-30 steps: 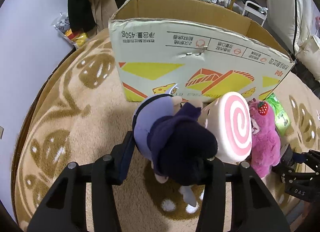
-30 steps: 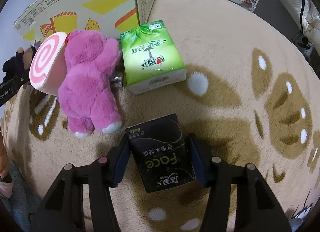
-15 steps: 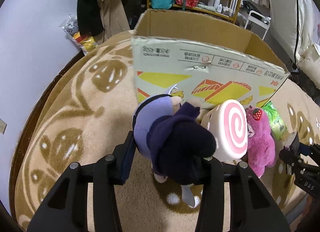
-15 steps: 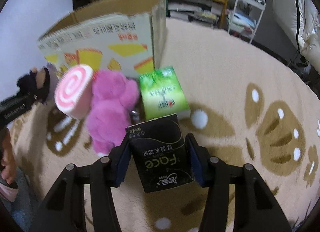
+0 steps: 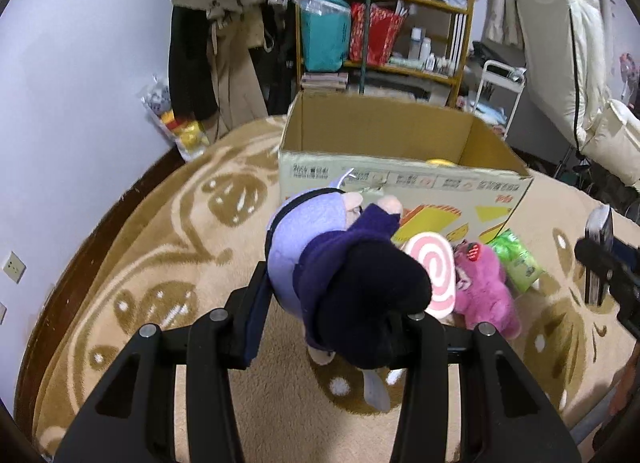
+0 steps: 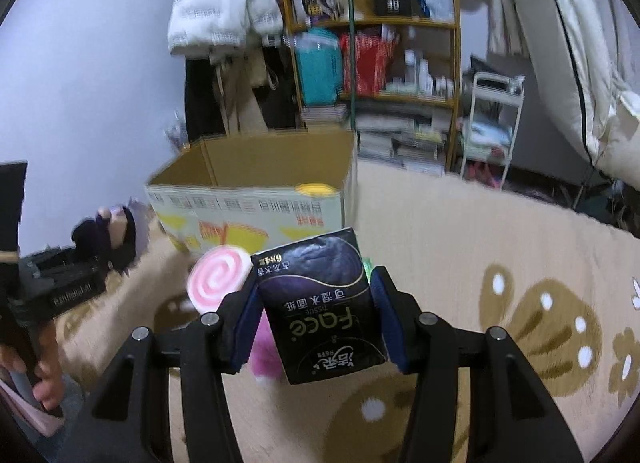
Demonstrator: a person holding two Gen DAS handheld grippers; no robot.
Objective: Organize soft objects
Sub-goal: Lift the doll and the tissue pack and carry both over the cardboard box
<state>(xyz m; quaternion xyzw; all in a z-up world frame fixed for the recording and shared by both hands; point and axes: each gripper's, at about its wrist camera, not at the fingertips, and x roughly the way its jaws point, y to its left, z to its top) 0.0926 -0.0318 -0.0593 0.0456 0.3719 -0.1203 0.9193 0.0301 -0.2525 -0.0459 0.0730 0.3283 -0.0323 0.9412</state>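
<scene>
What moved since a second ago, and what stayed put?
Both tools rose toward the cardboard box: the left tool lifting the purple plush, the right tool lifting the black tissue pack. Pink bear, swirl cushion and green tissues stayed put.

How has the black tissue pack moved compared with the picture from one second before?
Yes. The black tissue pack, clamped in the right gripper, has gone up off the carpet; it now sits level with the cardboard box front.
</scene>
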